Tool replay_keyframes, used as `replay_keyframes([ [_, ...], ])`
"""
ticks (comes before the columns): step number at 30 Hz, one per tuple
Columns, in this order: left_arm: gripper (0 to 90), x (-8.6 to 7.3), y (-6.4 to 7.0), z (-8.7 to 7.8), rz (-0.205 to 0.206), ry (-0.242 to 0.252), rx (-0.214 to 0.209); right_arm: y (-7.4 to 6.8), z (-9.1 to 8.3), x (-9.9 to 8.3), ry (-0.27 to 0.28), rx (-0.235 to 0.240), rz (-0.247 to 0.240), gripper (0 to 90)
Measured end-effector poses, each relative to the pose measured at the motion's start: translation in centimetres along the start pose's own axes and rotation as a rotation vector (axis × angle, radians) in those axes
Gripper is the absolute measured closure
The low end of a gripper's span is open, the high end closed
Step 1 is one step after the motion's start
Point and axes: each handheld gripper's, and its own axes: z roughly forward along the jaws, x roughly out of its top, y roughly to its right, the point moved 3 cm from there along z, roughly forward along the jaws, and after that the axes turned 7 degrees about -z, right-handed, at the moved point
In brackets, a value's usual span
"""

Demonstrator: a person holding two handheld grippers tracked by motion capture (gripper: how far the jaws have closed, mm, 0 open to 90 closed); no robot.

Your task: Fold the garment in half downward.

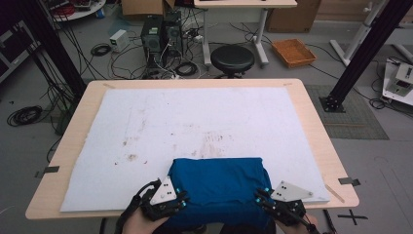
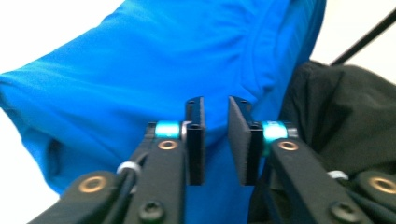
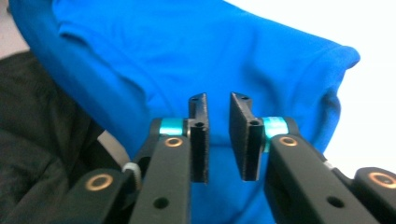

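Note:
A blue cloth (image 1: 216,180) lies folded at the near edge of the white mat (image 1: 195,117), and its front part hangs over the table edge. My left gripper (image 1: 182,197) sits at the cloth's near left corner and my right gripper (image 1: 260,195) at its near right corner. In the left gripper view the left gripper (image 2: 216,105) stands a little apart, with the blue cloth (image 2: 140,60) just beyond its tips. The right gripper (image 3: 218,100) shows the same narrow gap in front of the blue cloth (image 3: 187,46). Nothing is pinched between either pair of pads.
The wooden table (image 1: 311,112) carries the stained white mat. Dark clothing of the person (image 2: 345,107) hangs beside the cloth below the table edge. Behind the table stand a black stool (image 1: 232,58), computer towers (image 1: 158,34) with cables, and an orange tray (image 1: 293,52) on the floor.

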Motion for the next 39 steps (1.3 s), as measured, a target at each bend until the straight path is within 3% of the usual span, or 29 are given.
replay_keyframes([
  [5, 60.8, 1.8, -2.8, -0.3, -0.095, 0.089, 0.080, 3.3, 0.3, 1.3, 0.055, -0.053, 0.109, 62.5],
  [9, 55.6, 3.2, -5.5, 0.4, -0.177, 0.107, 0.142, 6.6, 1.6, 2.4, 0.064, -0.079, 0.212, 59.6],
  [11, 55.0, 3.5, -6.9, 1.0, -0.208, 0.103, 0.172, 8.0, 2.6, 2.7, 0.051, -0.087, 0.246, 56.8],
  [15, 53.9, 3.3, -9.4, 2.5, -0.304, 0.061, 0.175, 9.6, 4.7, 2.9, 0.001, -0.054, 0.319, 52.6],
  [19, 54.6, 2.5, -10.2, 3.6, -0.354, -0.010, 0.158, 10.1, 6.7, 2.2, -0.089, -0.007, 0.343, 55.3],
  [22, 63.6, 1.8, -9.9, 3.8, -0.360, -0.038, 0.133, 10.1, 7.3, 1.4, -0.109, 0.039, 0.353, 66.0],
  [23, 65.4, 1.7, -9.8, 3.8, -0.355, -0.028, 0.134, 10.1, 7.3, 1.3, -0.099, 0.039, 0.345, 73.7],
  [26, 77.4, 1.6, -9.6, 3.6, -0.350, -0.025, 0.110, 9.7, 6.9, 1.3, -0.085, 0.052, 0.307, 82.3],
  [32, 83.2, 1.9, -9.9, 3.6, -0.318, -0.022, 0.103, 9.5, 6.3, 1.7, -0.050, 0.016, 0.268, 84.7],
  [39, 83.5, 4.1, -12.0, 3.9, -0.259, -0.006, 0.134, 11.5, 7.3, 3.4, -0.041, -0.007, 0.260, 84.8],
])
